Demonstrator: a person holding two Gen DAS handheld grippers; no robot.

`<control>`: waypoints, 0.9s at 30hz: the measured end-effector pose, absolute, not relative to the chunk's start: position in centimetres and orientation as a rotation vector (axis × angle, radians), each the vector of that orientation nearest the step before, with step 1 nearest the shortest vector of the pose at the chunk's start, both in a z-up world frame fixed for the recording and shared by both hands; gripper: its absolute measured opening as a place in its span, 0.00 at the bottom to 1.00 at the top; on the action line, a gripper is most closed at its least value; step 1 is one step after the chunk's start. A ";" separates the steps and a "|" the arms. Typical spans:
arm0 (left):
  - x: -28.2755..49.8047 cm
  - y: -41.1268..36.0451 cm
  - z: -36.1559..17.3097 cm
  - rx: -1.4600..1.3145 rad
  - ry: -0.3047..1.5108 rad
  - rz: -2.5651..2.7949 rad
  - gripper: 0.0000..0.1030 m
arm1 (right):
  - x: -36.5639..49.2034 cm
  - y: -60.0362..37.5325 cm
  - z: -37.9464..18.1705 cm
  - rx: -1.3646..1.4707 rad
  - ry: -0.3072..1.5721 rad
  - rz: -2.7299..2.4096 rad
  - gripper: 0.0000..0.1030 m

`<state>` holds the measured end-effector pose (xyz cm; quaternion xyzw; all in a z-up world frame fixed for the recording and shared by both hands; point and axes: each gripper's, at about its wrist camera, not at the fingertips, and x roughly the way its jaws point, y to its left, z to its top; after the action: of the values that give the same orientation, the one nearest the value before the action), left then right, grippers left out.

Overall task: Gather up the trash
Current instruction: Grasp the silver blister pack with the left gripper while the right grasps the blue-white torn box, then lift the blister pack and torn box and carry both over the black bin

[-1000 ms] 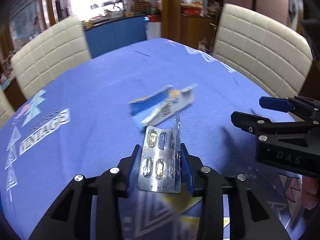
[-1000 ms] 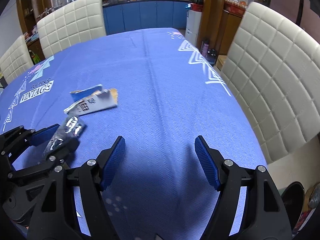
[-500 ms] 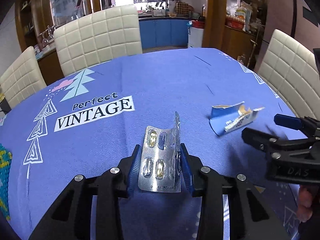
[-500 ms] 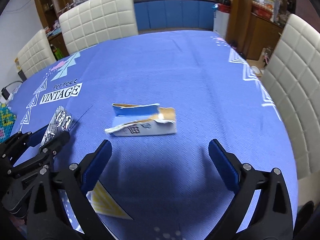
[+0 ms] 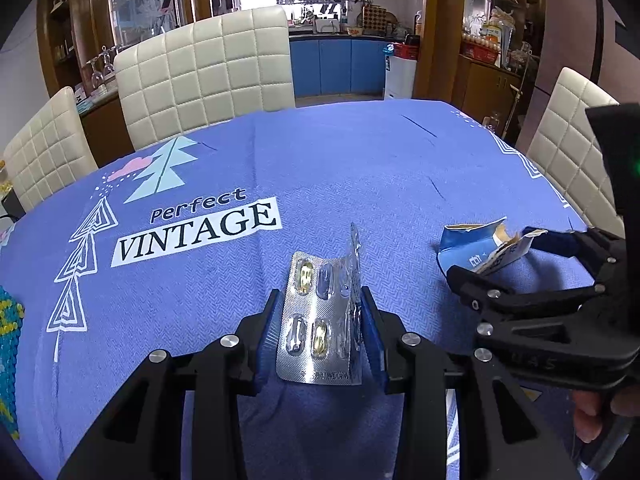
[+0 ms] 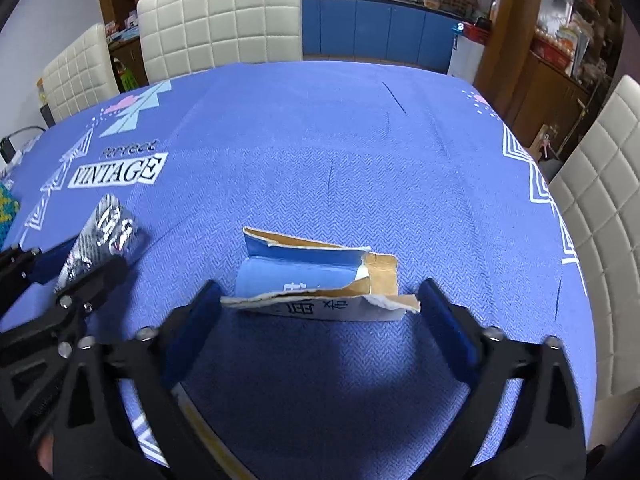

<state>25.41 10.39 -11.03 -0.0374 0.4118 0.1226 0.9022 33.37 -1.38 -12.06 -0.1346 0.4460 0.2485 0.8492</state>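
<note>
My left gripper (image 5: 320,320) is shut on a bent silver blister pack (image 5: 320,320) with a few yellow capsules, held above the blue tablecloth (image 5: 360,168). The pack also shows in the right wrist view (image 6: 102,236), at the left. A torn blue and white cardboard box (image 6: 316,284) lies flat on the cloth. My right gripper (image 6: 320,316) is open, with one finger on each side of the box; the left finger's tip is at the box's left end, the right one a little apart. In the left wrist view the box (image 5: 476,248) lies at the right, between the right gripper's fingers (image 5: 468,276).
Cream quilted chairs (image 5: 204,68) stand around the table, one at the right edge (image 6: 600,200). The cloth carries a "Perfect VINTAGE" print (image 5: 196,228). A beaded yellow and teal mat (image 5: 8,344) lies at the far left edge.
My right gripper has moved forward onto the torn box, which now sits between its open fingers. My left gripper still holds the blister pack and has turned a little further left.
</note>
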 end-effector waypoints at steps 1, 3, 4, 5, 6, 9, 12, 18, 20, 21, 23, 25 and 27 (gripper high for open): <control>25.4 10.3 -11.1 -0.076 0.854 0.252 0.36 | 33.2 -1.4 -12.0 -0.287 0.934 0.523 0.80; 25.4 10.1 -11.2 -0.078 0.862 0.246 0.36 | 32.9 -1.7 -11.9 -0.295 0.928 0.530 0.80; 25.3 10.0 -11.3 -0.078 0.865 0.244 0.36 | 32.7 -1.8 -11.8 -0.297 0.926 0.529 0.80; 25.2 9.8 -11.3 -0.077 0.868 0.241 0.36 | 32.5 -2.0 -11.7 -0.298 0.924 0.527 0.80; 25.1 9.7 -11.3 -0.076 0.868 0.239 0.36 | 32.3 -2.3 -11.6 -0.298 0.923 0.522 0.80; 24.7 9.0 -11.3 -0.061 0.872 0.224 0.36 | 31.6 -3.4 -11.2 -0.294 0.929 0.504 0.80; 24.0 8.2 -11.0 -0.049 0.873 0.210 0.36 | 30.9 -4.5 -10.7 -0.285 0.932 0.485 0.80; 22.6 6.3 -9.9 -0.024 0.863 0.182 0.36 | 28.4 -7.4 -8.8 -0.275 0.917 0.447 0.80; 22.0 5.5 -9.4 -0.016 0.857 0.170 0.36 | 27.6 -8.2 -8.0 -0.272 0.906 0.436 0.80; 21.8 5.2 -9.2 -0.012 0.855 0.165 0.36 | 27.3 -8.6 -7.7 -0.271 0.902 0.432 0.80; 21.0 4.1 -8.6 -0.001 0.845 0.147 0.36 | 26.3 -9.7 -6.8 -0.263 0.890 0.416 0.80; 20.4 3.1 -8.1 0.009 0.839 0.128 0.36 | 25.5 -10.6 -6.3 -0.256 0.883 0.400 0.80; 19.7 2.0 -7.7 0.024 0.833 0.105 0.36 | 24.7 -11.7 -5.7 -0.246 0.875 0.382 0.80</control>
<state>19.74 1.99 -7.66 0.0115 0.4044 0.0509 0.9131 24.66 -11.67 -5.68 -0.1181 0.4198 0.1832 0.8810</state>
